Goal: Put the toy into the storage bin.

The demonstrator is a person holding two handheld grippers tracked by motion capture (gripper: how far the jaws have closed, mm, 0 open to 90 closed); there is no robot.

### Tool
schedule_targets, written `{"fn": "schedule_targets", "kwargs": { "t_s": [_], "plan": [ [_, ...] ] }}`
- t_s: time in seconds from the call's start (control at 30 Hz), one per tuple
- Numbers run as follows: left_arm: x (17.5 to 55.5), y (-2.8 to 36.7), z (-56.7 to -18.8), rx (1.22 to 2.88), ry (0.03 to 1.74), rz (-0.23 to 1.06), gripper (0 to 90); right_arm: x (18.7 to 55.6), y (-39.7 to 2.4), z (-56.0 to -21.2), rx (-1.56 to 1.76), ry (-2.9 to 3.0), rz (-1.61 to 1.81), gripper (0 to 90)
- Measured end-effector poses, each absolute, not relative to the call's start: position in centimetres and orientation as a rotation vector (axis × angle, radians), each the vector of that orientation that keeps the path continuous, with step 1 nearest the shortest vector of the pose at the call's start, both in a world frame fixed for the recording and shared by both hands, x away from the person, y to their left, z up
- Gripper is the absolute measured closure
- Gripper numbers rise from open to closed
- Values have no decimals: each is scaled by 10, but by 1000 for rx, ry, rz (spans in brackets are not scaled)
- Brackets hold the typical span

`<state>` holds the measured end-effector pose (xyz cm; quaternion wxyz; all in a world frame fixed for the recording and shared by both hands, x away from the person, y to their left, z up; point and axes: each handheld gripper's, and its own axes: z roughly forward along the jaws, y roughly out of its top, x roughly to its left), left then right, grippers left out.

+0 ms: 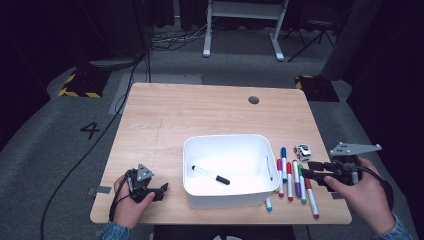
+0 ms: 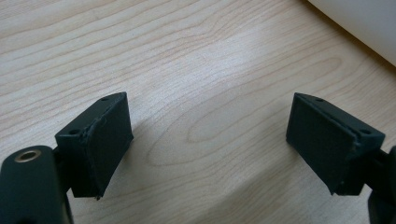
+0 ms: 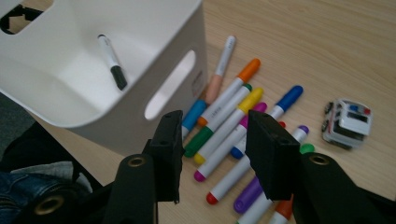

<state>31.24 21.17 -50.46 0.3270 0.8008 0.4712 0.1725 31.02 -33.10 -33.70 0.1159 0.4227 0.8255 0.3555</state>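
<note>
A white bin (image 1: pixel 227 199) stands at the middle front of the wooden table (image 1: pixel 200 115), with one black-capped marker (image 1: pixel 211 175) lying inside. Several coloured markers (image 1: pixel 292 180) lie in a row just right of the bin. My right gripper (image 1: pixel 306 169) hovers over that row, open, nothing between its jaws. In the right gripper view the gripper (image 3: pixel 215 126) looks down on the markers (image 3: pixel 243 105), the bin (image 3: pixel 154 28) and the black-capped marker (image 3: pixel 112 60). My left gripper (image 1: pixel 162 190) rests on the table left of the bin, open (image 2: pixel 208 121) over bare wood.
A small white toy car (image 1: pixel 302 151) (image 3: pixel 348 122) sits just beyond the markers, near the right edge. A round cable hole (image 1: pixel 253 100) is at the table's far side. The bin's corner (image 2: pixel 364 23) shows in the left gripper view.
</note>
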Motion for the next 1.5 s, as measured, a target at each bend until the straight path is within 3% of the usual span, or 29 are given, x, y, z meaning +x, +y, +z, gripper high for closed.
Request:
{"fn": "schedule_targets", "kwargs": {
  "t_s": [0.43,1.0,1.5],
  "plan": [
    [313,212,-505,2100,1233,447,145,286,-386,-391,1461,2346,900,551],
    [313,212,-505,2100,1233,449,145,276,-387,-459,1548,2407,761,558],
    [313,212,-505,2100,1232,449,145,286,-408,-471,1577,2331,597,762]
  ]
}}
